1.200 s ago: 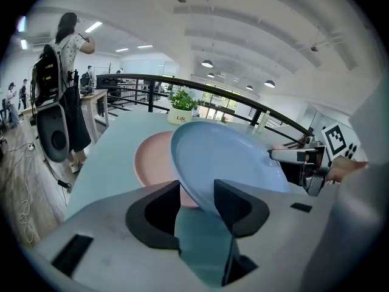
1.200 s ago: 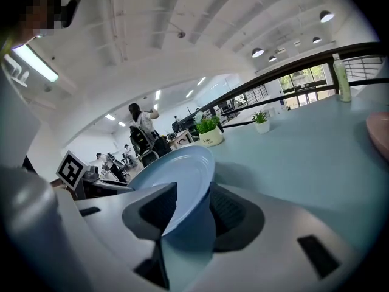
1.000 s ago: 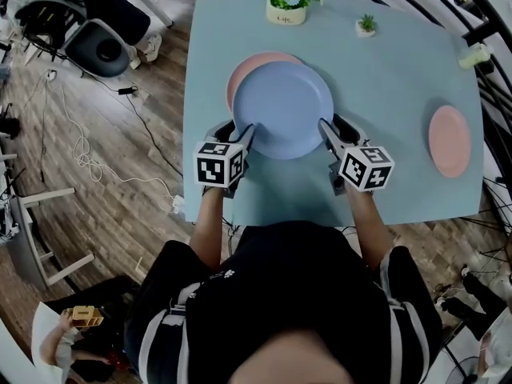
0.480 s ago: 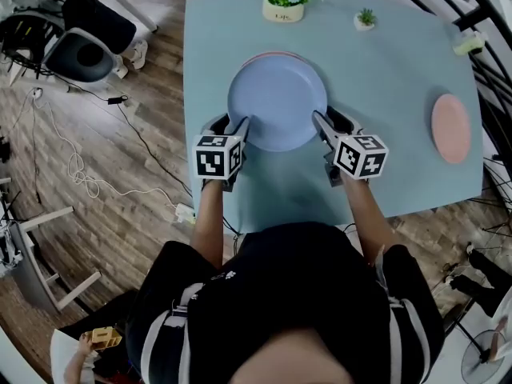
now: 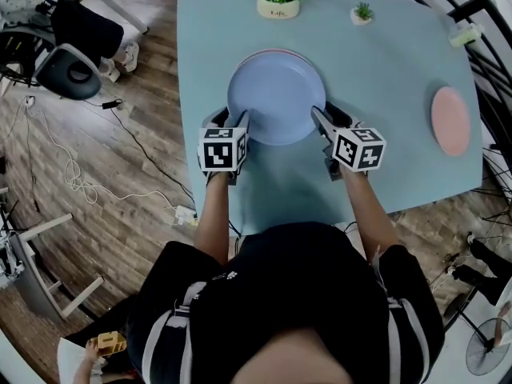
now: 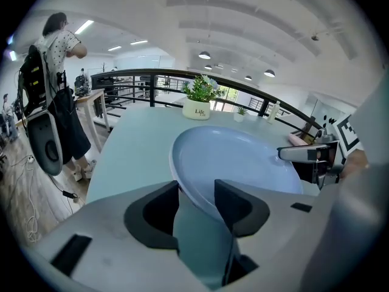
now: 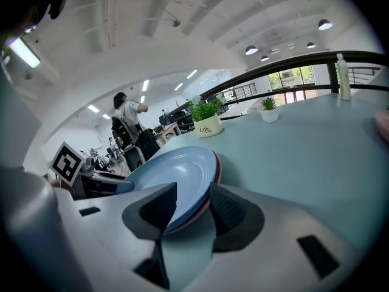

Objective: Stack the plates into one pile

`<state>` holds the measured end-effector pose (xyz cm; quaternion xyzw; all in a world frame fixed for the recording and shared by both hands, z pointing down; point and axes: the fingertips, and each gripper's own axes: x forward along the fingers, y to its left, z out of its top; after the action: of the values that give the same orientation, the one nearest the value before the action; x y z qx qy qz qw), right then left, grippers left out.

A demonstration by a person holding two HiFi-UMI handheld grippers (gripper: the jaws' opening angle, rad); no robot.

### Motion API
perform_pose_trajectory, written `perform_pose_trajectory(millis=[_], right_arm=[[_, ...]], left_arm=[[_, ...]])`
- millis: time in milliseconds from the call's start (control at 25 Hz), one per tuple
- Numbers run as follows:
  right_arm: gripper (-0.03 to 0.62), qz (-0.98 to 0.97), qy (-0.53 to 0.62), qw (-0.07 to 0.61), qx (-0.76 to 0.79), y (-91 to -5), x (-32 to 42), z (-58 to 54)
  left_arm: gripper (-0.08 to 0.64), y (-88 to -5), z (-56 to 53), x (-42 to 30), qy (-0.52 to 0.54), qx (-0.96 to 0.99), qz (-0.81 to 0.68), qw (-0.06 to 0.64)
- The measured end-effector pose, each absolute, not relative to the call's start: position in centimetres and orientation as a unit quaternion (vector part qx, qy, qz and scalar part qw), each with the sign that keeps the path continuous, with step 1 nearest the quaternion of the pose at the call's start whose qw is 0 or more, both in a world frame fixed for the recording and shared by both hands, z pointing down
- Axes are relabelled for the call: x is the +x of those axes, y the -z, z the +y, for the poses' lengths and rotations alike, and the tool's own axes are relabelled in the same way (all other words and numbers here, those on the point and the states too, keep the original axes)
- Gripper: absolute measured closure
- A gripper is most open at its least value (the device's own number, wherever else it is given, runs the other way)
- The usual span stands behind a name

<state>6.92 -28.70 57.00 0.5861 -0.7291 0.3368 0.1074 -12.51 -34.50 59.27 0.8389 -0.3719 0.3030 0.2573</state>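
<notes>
Jaws of left gripper and right gripper are narrow, clamped on opposite rims of the blue plate. It sits over a pink plate, left of centre toward the far edge of the table. A second pink plate lies apart by the right edge.

Risks:
- The right jaws seem to straddle the lower rim too, so withdrawing could drag it.
- An uneven release could leave the pile off-centre.

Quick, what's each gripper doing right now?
Left gripper: closed on the blue plate, at its rim.
Right gripper: closed on the opposite rim of the blue plate.
</notes>
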Motion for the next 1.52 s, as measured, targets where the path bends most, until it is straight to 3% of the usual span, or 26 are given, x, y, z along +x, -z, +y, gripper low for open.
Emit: perform_pose_trajectory(millis=[440,720,1200,1520], right_arm=[[0.418,-0.728,-0.332,0.118,0.588,-57.9,7.2,-29.3],[0.414,-0.733,-0.320,0.098,0.592,-56.4,7.6,-29.5],[0.414,-0.713,-0.318,0.036,0.624,-52.1,7.9,-25.2],[0.419,-0.691,-0.305,0.006,0.655,-50.2,10.4,-23.6]], left_arm=[[0.391,-60.0,-35.6,-12.4,-0.315,0.836,-0.393,0.219],[0.388,-58.4,-36.1,-12.8,-0.255,0.853,-0.383,0.246],[0.389,-52.6,-35.6,-11.6,-0.154,0.895,-0.364,0.207],[0.390,-51.0,-34.1,-8.3,-0.152,0.916,-0.318,0.190]])
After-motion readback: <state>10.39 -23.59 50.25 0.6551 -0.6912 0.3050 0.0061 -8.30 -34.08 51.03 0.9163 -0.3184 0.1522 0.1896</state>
